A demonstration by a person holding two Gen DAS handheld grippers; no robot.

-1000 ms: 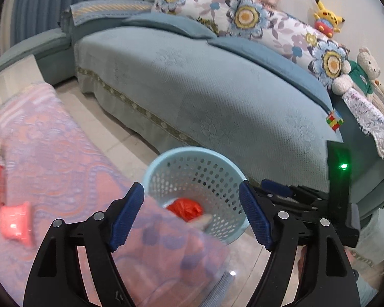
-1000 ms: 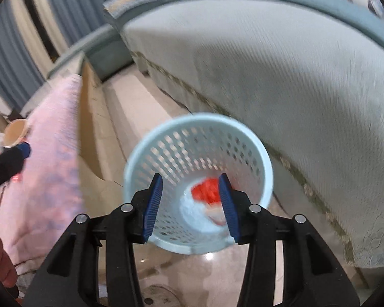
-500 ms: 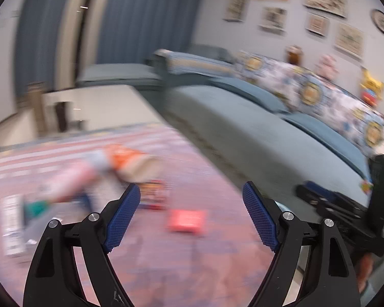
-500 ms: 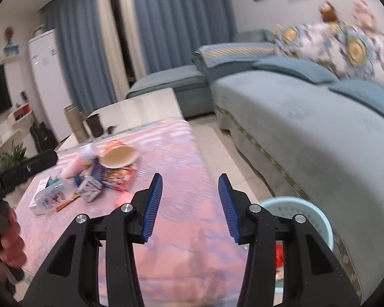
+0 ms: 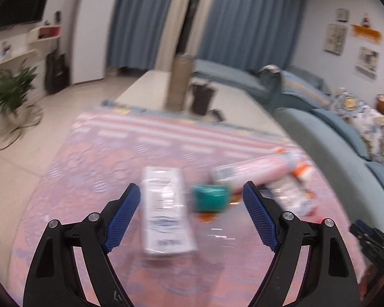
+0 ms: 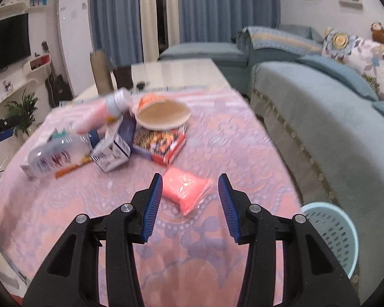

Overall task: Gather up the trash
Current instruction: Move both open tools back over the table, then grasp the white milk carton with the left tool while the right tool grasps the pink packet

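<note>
Trash (image 6: 110, 138) lies heaped toward the far left corner of our table (image 6: 217, 133), which is covered with a pink patterned cloth: a clear bottle (image 6: 56, 153), a small carton (image 6: 112, 151), a snack box (image 6: 161, 142), a pink tube (image 6: 99, 113) and a tipped paper bowl (image 6: 162, 115). Apart from the heap, nearer the table's middle, rests a pink packet (image 6: 185, 189).

Our right gripper (image 6: 190, 204) tilts downward above the cloth, its jaws partly apart and empty; the pink packet shows in the gap, untouched. Our left gripper (image 5: 192, 217) also angles down, its jaws spread wide and gripping nothing, over a blurred white flat pack (image 5: 166, 212) and a green-capped item (image 5: 210, 198).

Beside the table's right edge, on the floor before the sofa (image 6: 320, 107), stands a light blue perforated basket (image 6: 330, 232); we cannot tell what it contains.
</note>
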